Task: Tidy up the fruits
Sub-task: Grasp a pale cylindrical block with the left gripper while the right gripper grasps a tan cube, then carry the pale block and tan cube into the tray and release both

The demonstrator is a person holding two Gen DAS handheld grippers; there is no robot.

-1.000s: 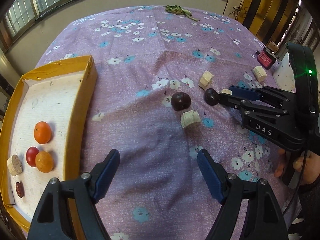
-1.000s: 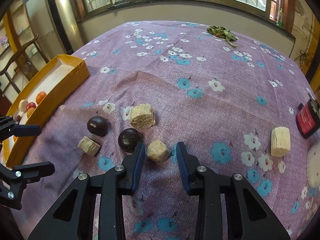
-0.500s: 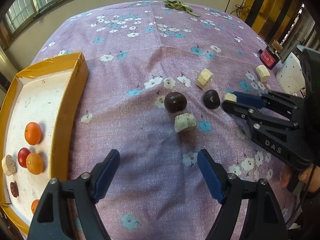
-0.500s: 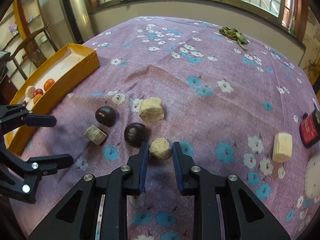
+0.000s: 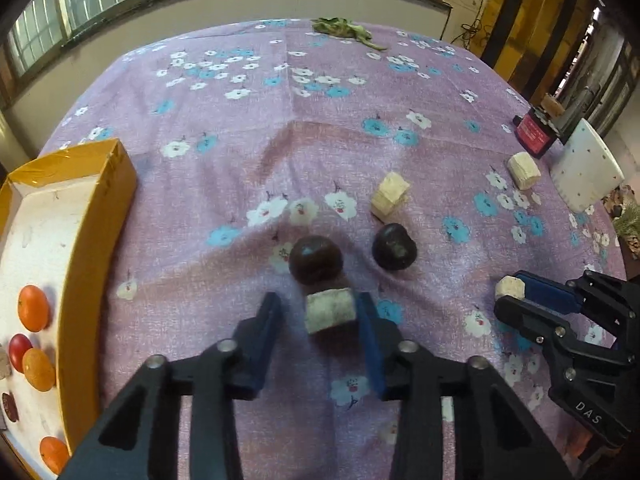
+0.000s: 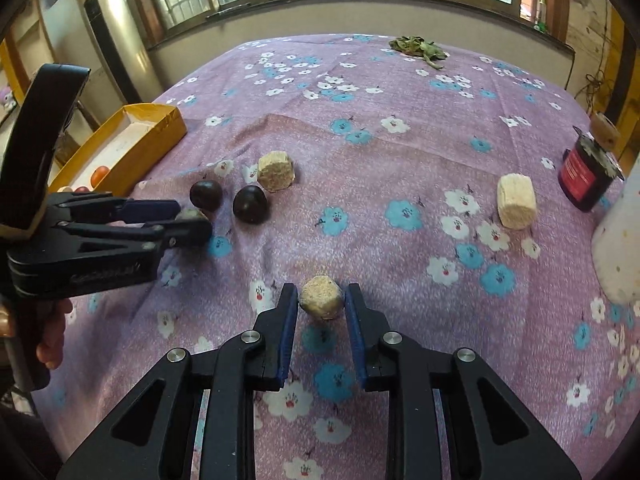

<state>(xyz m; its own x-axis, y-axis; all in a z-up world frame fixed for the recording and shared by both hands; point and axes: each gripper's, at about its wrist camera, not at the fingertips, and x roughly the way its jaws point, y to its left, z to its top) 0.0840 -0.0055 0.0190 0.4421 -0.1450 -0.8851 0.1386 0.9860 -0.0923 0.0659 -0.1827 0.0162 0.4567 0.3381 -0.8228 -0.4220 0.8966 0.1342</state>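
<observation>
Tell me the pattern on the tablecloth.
The tablecloth is purple, printed with white and blue flowers; the right wrist view shows it best.

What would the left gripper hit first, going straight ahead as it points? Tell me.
The pale chunk between the left gripper fingers comes first; straight beyond it, probably the nearer dark fruit, though depth is unclear.

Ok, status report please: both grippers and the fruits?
Right gripper shut on beige chunk, lifted. Left gripper open around a chunk. Two dark fruits near; box left.
</observation>
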